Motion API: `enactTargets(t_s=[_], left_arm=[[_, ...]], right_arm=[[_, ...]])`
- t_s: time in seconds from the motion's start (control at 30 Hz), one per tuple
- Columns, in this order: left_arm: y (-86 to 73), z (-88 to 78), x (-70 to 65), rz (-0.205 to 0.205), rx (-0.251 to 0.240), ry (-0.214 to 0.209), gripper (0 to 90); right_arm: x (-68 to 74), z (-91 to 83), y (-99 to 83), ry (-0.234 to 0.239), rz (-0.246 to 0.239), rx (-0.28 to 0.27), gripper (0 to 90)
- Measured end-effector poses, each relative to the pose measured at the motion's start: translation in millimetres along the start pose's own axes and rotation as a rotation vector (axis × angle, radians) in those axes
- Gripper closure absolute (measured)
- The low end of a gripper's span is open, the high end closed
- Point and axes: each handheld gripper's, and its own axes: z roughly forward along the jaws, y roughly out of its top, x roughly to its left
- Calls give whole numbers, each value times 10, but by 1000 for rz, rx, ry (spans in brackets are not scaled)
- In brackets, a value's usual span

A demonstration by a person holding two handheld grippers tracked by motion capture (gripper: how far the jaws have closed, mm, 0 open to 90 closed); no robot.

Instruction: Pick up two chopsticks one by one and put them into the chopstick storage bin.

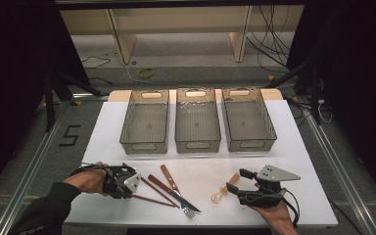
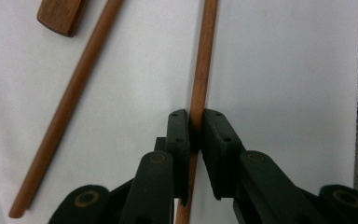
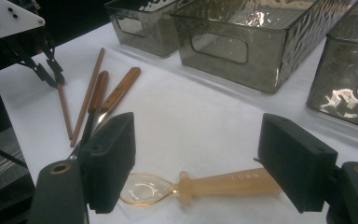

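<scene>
My left gripper [image 2: 196, 126] is shut on a thin brown chopstick [image 2: 207, 56] that lies on the white table; both pads press its sides. The second chopstick [image 2: 70, 102] lies apart to its left. In the high view the left gripper [image 1: 127, 188] is at the front left, over the near end of the held chopstick [image 1: 152, 200]. My right gripper [image 3: 205, 156] stands open, its jaws wide on either side of an amber translucent spoon [image 3: 223, 183] lying flat on the table. The high view shows the right gripper [image 1: 239, 182] just right of that spoon [image 1: 223, 192].
A wooden-handled knife [image 1: 170, 177] and fork [image 1: 160, 185] lie side by side between the two grippers. Three grey see-through bins [image 1: 145, 146] [image 1: 197, 145] [image 1: 249, 144] stand in a row across the back of the table [image 1: 293, 156]. A hand and dark sleeve [image 1: 54, 200] come in at the bottom left.
</scene>
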Motion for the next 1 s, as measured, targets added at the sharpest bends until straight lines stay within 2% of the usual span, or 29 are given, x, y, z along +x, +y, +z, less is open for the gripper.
enactTargets(t_s=[0.37,0.6,0.63,0.7,0.73,0.77,1.0], left_arm=[[-2,-6,-4,44,7,-7,822],[-30,-27,-8,56,-3,7,826],[-31,-35,-18,43,-8,2,826],[-27,-66,-19,64,-6,13,827],[-27,-81,-30,57,-12,-3,828],[-19,-99,-37,71,-13,2,828],[17,-230,-67,63,-39,44,828]], right_arm=[[-11,-3,0,2,6,-2,284],[-9,-2,1,2,6,0,285],[-11,-1,1,2,5,0,285],[-11,1,1,1,5,1,285],[-11,2,1,2,5,2,285],[-10,1,1,2,6,3,286],[-10,0,0,3,7,2,287]])
